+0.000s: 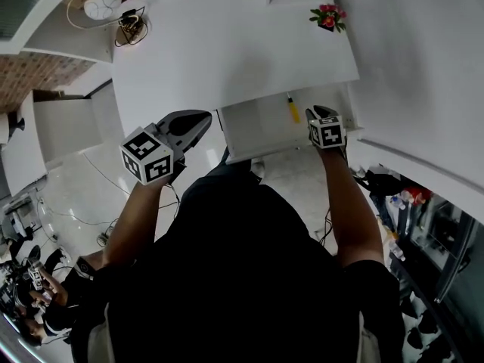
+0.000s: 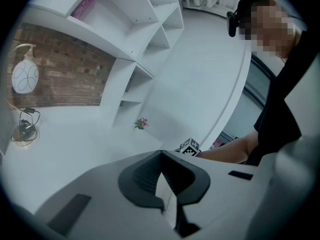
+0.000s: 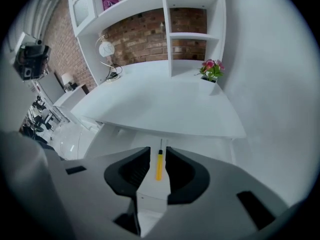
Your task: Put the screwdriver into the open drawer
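Observation:
A screwdriver (image 1: 293, 110) with a yellow handle lies inside the open white drawer (image 1: 253, 131) that is pulled out from under the white desk (image 1: 227, 48). My right gripper (image 1: 324, 115) hovers at the drawer's right front corner, open and holding nothing. In the right gripper view the screwdriver (image 3: 159, 165) shows through the gap between the jaws of the right gripper (image 3: 158, 160), lying on the drawer floor (image 3: 150, 189) beyond them. My left gripper (image 1: 198, 121) hangs left of the drawer, shut and empty. Seen in its own view, the left gripper (image 2: 161, 154) points up over the desk.
A small pot of pink flowers (image 1: 327, 17) stands at the desk's far right corner. A round lamp (image 1: 102, 2) and coiled cables (image 1: 130, 27) sit at the far left. White shelves (image 3: 192, 29) rise behind the desk. Clutter (image 1: 401, 195) lies on the floor at right.

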